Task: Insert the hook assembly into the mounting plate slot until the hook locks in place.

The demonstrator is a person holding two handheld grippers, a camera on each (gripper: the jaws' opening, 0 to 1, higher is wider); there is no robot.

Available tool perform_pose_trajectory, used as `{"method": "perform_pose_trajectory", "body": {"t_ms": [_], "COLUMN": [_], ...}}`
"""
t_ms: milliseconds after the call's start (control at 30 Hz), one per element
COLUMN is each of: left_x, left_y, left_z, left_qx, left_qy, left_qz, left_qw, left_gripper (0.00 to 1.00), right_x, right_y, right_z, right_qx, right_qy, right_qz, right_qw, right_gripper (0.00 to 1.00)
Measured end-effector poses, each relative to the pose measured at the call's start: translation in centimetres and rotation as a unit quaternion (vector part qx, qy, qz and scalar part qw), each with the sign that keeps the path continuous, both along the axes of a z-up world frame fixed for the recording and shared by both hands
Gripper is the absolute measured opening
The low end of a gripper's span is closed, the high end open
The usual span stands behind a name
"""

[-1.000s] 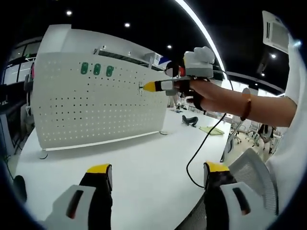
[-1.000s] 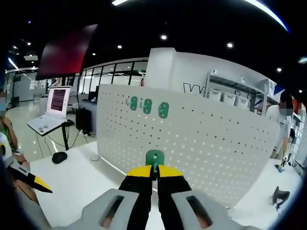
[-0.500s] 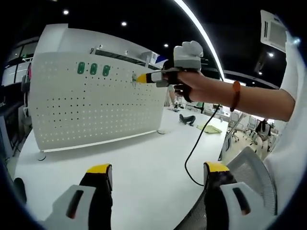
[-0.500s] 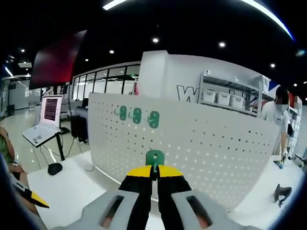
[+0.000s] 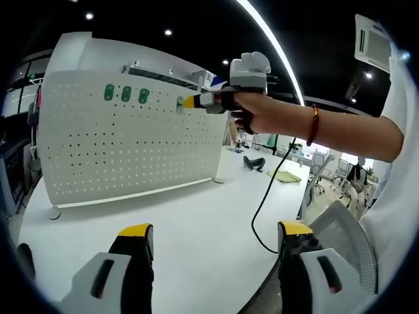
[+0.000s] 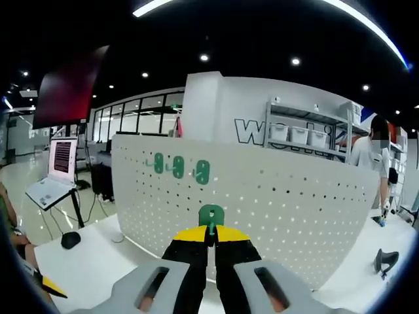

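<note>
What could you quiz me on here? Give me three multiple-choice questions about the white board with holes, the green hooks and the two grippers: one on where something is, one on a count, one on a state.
1. Where are the hooks already on the pegboard?
A. Along its bottom edge
B. In a row near its top
C. Lying on the table

2. How many green hooks hang there already?
A. One
B. Three
C. Six

3. How do the right gripper's jaws stand?
A. Shut on a green hook
B. Wide open, holding nothing
C. Shut on a cable

Answers:
1 B: the left gripper view shows them side by side near the board's upper edge.
2 B: three green pieces can be counted in both views.
3 A: the yellow-tipped jaws pinch the held hook, which sticks out toward the board. The left gripper hangs open above the table.
</note>
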State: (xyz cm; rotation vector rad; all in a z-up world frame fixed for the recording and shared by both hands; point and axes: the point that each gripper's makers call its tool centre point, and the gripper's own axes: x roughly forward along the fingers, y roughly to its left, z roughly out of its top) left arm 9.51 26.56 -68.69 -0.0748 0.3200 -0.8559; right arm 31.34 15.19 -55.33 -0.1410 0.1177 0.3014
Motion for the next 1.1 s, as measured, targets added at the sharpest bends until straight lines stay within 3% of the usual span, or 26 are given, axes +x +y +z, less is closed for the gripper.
{"method": "perform_pose_trajectory", "body": {"t_ms": [1100], "left_x": [0.6], "left_y": [1.2], "left_z": [-0.5], "left_qx": [0.007], "left_qy": [0.003], "left_qz": [0.007], "left_qw": [0.9999], "left_gripper": [0.79], "right_x": [4.4], "right_y": [-0.2], "right_z": [1.2], "right_qx": [0.044], "right_qy": [0.002], "right_qz": [-0.036], "right_qw": [0.9984], "right_gripper": [0.01]}}
